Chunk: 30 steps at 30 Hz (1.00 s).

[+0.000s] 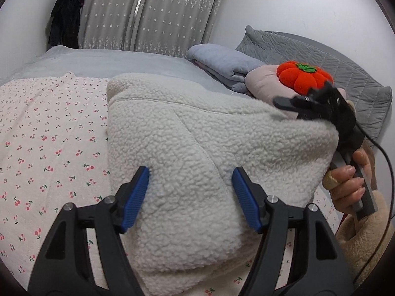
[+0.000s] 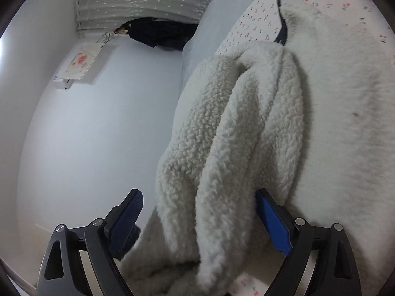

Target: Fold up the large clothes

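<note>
- On a bed with a cherry-print sheet point(image 1: 49, 133), a cream fleece jacket point(image 1: 197, 143) lies folded into a thick, puffy bundle.
- Left gripper point(image 1: 190, 187) sits low against the near side of the jacket, its blue pads spread apart with fleece bulging between them; whether the pads press into the cloth cannot be told.
- Right gripper point(image 2: 198, 218) has its jaws spread wide, and a rolled fold of the jacket point(image 2: 234, 135) hangs between them, touching the right pad but clear of the left one.
- From the left camera, a hand point(image 1: 350, 180) grips the right tool's handle at the jacket's far right corner.
- Behind the jacket lie folded grey bedding point(image 1: 222, 66), a pink cushion point(image 1: 264, 81) and a red pumpkin-shaped plush point(image 1: 301, 76).
- Grey star-print curtains point(image 1: 153, 12) hang beyond the bed.
</note>
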Tool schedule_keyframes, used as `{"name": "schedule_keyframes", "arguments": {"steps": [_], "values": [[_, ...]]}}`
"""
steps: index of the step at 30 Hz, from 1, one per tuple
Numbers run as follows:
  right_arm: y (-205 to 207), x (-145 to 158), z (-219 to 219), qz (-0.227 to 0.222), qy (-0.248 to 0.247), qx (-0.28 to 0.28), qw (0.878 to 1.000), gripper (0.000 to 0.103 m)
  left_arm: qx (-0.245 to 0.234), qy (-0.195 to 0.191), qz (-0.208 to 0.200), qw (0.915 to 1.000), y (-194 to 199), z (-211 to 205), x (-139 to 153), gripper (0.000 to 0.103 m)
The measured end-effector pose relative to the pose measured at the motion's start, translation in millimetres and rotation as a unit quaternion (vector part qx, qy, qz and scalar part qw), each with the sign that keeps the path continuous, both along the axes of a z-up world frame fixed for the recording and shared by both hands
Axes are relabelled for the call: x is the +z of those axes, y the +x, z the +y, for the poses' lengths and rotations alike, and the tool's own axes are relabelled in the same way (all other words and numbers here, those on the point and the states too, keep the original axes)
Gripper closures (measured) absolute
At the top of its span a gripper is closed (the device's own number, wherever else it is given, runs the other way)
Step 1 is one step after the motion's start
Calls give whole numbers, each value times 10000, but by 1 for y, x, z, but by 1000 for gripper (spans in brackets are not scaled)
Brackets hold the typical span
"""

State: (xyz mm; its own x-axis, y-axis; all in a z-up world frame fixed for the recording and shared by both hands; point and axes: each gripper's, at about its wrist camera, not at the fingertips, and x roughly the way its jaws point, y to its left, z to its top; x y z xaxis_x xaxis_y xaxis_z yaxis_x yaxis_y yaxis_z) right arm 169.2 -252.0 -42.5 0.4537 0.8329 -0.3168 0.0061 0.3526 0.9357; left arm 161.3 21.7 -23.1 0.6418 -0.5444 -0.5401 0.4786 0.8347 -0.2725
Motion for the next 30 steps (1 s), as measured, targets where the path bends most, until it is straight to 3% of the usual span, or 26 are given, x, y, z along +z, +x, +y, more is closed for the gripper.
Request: {"name": "schedule_keyframes", "arguments": {"steps": [1,2,3,5,9,12,15,19,22,25,26,27,28,30], "values": [[2,5,7,-112,-184,5,9998,10,17,24,5,10000,0,0,0,31],[4,10,15,-232,-401,22,9989,20,39,38,30,10000,1,2,0,30],[2,18,24,-373,-665,17,9971,45,96,20,77,9999,2,5,0,30],[-2,34,35,-691,-1006,-136,9924,60,223,-249,109,9994,4,18,5,30],[-28,85,54,-1792,-1568,-327,9707,69,845,-901,-332,9918,0,51,26,30],[-49,111,53,-2302,-1696,-389,9574,70,1039,-1314,-182,9857,5,61,26,30],[-62,115,27,-2352,-1558,-607,9575,70,900,-1284,11,9876,13,47,21,30],[-77,90,-24,-2015,-1173,-878,9685,70,473,-881,104,9949,16,9,13,30],[-75,52,-56,-1377,-1039,-835,9815,67,255,-496,142,9983,16,-14,7,30],[-75,9,-82,-544,-1335,-871,9857,54,186,-320,163,9992,13,-26,0,30],[-77,3,-87,-378,-1367,-864,9861,44,234,-256,81,9994,10,-29,0,30],[-78,4,-91,-347,-1373,-902,9858,37,268,-224,65,9994,10,-29,1,30],[-81,11,-94,-416,-1396,-970,9846,36,283,-257,97,9992,11,-28,1,30],[-99,38,-101,-908,-1489,-1145,9780,35,294,-377,185,9987,12,-25,0,30]]}}
